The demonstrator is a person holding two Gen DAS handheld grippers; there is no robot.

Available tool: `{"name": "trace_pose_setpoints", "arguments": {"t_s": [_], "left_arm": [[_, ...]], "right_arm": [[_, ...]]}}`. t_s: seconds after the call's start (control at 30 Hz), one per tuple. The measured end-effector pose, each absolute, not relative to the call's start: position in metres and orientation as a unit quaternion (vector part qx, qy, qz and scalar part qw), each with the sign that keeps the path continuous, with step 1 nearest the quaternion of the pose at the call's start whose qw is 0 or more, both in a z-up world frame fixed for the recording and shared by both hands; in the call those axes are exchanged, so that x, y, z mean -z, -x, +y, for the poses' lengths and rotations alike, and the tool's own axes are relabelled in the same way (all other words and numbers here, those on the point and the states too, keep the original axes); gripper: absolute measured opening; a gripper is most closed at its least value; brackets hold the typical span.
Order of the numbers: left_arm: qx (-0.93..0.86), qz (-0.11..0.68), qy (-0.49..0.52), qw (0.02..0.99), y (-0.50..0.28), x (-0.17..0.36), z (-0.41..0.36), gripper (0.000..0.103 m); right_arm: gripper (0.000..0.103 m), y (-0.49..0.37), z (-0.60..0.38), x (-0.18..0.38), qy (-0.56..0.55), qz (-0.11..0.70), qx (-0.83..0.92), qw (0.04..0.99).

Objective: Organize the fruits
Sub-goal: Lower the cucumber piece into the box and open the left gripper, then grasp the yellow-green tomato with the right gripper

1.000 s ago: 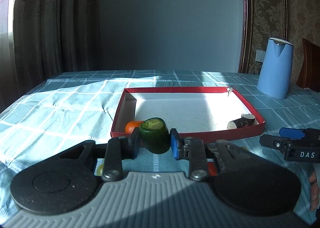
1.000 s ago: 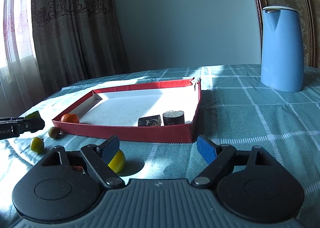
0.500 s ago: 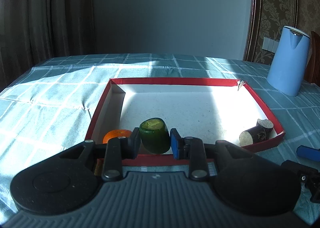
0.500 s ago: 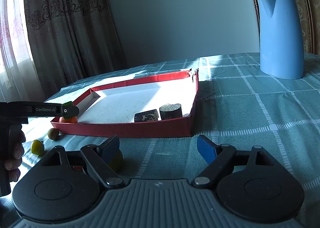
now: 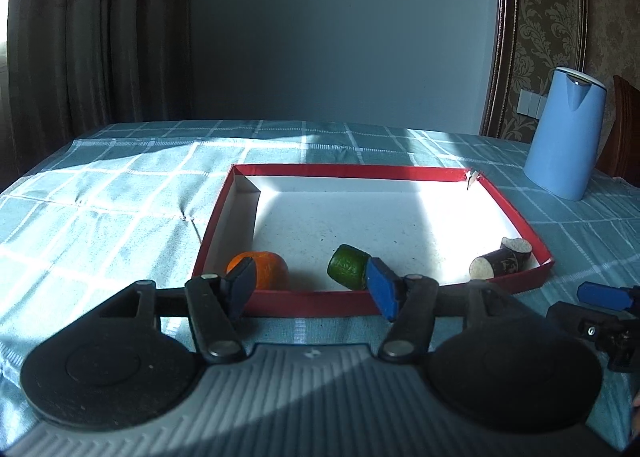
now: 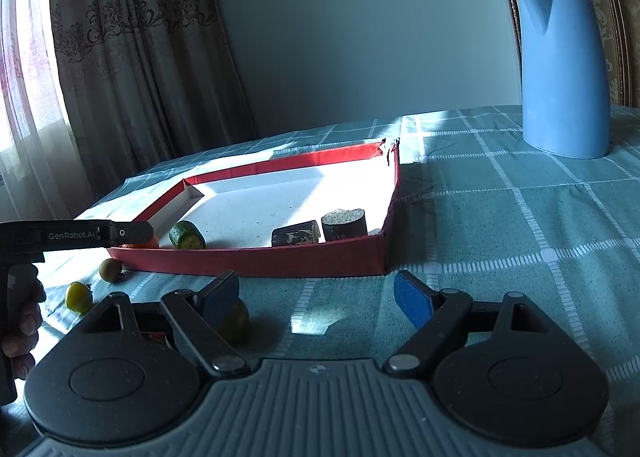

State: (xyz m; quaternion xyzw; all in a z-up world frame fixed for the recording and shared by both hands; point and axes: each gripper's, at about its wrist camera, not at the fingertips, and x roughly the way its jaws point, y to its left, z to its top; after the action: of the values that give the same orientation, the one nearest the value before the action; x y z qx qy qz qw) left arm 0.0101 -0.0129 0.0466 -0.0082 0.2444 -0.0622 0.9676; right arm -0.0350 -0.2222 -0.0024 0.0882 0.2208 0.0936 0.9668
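Note:
A red-walled tray (image 5: 304, 303) with a white floor lies on the checked tablecloth. A green cucumber piece (image 5: 347, 266) lies on its side inside the tray, next to an orange (image 5: 267, 275); it also shows in the right wrist view (image 6: 187, 235). Two dark sugarcane pieces (image 5: 500, 260) lie in the tray's right corner. My left gripper (image 5: 312, 288) is open and empty above the tray's near wall. My right gripper (image 6: 316, 301) is open and empty over the cloth, with a yellow fruit (image 6: 235, 321) behind its left finger.
A blue kettle (image 6: 562, 71) stands at the back right. A small brown fruit (image 6: 110, 269) and a small yellow fruit (image 6: 79, 297) lie on the cloth left of the tray (image 6: 280, 257). Curtains hang behind the table's left edge.
My left gripper carried the cucumber piece over the tray, opened and let it go; the piece now lies tipped on its side inside. My right gripper stayed open and moved a little forward.

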Motion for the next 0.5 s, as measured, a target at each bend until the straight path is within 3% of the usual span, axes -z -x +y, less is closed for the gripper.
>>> {"name": "trace_pose_setpoints", "arguments": {"t_s": [0.1,0.5], "left_arm": [[0.036,0.215,0.009,0.976,0.015,-0.051,0.011,0.076],[-0.05,0.218,0.048,0.974,0.03,-0.027,0.078,0.08]], "right_arm": [[0.085,0.038,-0.215,0.001,-0.07,0.213,-0.117,0.968],[0.085,0.035,-0.166,0.001,0.059,0.242,-0.161,0.955]]}}
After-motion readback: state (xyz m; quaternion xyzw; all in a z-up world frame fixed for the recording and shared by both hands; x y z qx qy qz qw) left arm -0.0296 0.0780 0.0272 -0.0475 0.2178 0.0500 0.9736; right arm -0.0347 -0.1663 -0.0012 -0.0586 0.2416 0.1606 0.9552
